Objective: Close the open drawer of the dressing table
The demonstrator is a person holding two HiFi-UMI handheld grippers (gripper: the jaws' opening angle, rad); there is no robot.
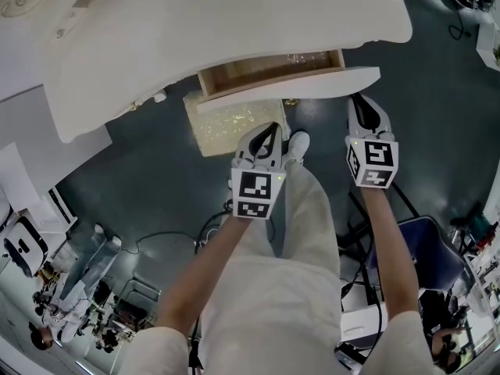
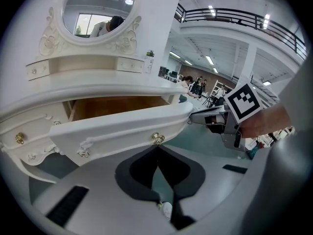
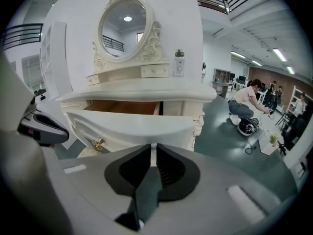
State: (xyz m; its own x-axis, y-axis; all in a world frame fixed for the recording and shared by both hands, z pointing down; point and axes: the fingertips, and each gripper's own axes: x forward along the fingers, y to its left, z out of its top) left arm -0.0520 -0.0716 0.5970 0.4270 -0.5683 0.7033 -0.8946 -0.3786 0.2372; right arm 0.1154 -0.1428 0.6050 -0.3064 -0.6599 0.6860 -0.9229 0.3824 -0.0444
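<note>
The white dressing table (image 1: 234, 14) fills the top of the head view, its drawer (image 1: 269, 69) pulled out so the wooden inside shows. The curved drawer front (image 1: 312, 83) faces me. My left gripper (image 1: 271, 128) is shut, a little short of the front; in the left gripper view its tips (image 2: 157, 148) meet just under a gold knob (image 2: 157, 138). My right gripper (image 1: 358, 100) sits at the front's right end, its jaws almost together with a thin slit and nothing between them. In the right gripper view its tips (image 3: 153, 148) are against the drawer front (image 3: 137, 124); contact cannot be told.
A gold-patterned stool (image 1: 226, 119) stands under the table, beside the person's shoe (image 1: 298, 142). An oval mirror (image 3: 126, 26) and small upper drawers rise behind the top. Cables and a blue chair (image 1: 426, 241) lie at the lower right. People crouch in the background (image 3: 242, 104).
</note>
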